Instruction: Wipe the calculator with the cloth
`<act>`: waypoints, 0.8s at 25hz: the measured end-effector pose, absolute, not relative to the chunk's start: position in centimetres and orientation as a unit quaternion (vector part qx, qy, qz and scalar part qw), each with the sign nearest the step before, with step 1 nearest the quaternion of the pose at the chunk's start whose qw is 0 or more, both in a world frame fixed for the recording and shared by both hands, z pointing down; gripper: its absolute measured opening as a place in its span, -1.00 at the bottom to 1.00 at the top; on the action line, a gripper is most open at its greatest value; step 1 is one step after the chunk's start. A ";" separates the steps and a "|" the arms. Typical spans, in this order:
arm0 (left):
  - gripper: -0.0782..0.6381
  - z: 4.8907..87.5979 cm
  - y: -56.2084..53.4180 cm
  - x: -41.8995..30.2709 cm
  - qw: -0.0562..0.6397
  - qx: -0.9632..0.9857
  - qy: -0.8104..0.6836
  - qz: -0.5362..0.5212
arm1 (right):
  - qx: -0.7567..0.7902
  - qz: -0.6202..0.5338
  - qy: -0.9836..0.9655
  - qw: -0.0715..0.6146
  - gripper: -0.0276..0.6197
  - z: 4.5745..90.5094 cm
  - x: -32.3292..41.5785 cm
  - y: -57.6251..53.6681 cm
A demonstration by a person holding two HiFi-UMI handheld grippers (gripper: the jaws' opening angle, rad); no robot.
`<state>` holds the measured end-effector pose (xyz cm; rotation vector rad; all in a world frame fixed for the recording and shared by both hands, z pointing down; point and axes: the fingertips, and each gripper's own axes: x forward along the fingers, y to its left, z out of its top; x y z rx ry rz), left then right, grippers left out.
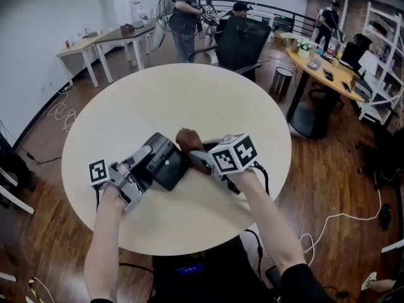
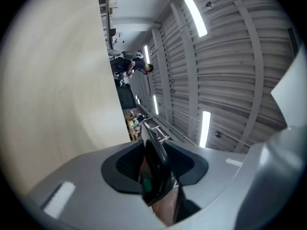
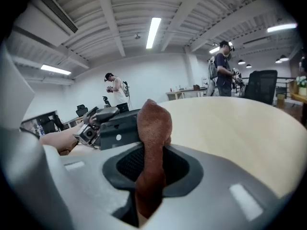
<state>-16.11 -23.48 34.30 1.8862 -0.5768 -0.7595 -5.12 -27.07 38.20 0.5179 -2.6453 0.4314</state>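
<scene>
On the round pale table point(image 1: 189, 100) my left gripper point(image 1: 150, 161) is shut on a black calculator point(image 1: 165, 164), which is tilted with its back showing. The left gripper view shows the calculator point(image 2: 156, 171) edge-on between the jaws of that gripper point(image 2: 154, 178). My right gripper point(image 1: 192, 156) is shut on a brown cloth point(image 1: 186, 139), whose bunched end sticks up past the jaws right beside the calculator's right edge. From the right gripper view the cloth point(image 3: 153, 128) rises out of this gripper point(image 3: 151, 174), and the calculator point(image 3: 117, 133) stands just to its left.
A black office chair point(image 1: 243, 43) stands behind the table's far edge. Several people stand at the back near light desks point(image 1: 107, 43). An oval wooden table point(image 1: 328, 74) with clutter is at the right. Cables lie on the wood floor point(image 1: 63, 112).
</scene>
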 end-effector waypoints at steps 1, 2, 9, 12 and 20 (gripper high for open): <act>-0.22 33.8 -24.0 -16.5 0.477 0.777 -0.240 -0.333 | 0.175 0.165 -0.948 0.206 -0.64 38.6 -5.5 -26.8; -0.02 33.3 -24.5 -16.8 0.460 0.777 -0.242 -0.355 | 0.169 0.170 -0.949 0.207 -0.64 38.9 -5.7 -26.7; 0.48 31.7 -26.0 -14.7 0.354 0.820 -0.277 -0.355 | 0.179 0.166 -0.947 0.208 -0.64 39.2 -4.9 -27.3; 0.61 30.8 -25.5 -12.7 0.303 0.855 -0.288 -0.307 | 0.187 0.157 -0.947 0.209 -0.64 38.9 -5.0 -27.2; 0.68 32.3 -22.9 -9.0 0.202 0.910 -0.338 -0.130 | 0.186 0.137 -0.952 0.199 -0.64 38.8 -5.9 -25.3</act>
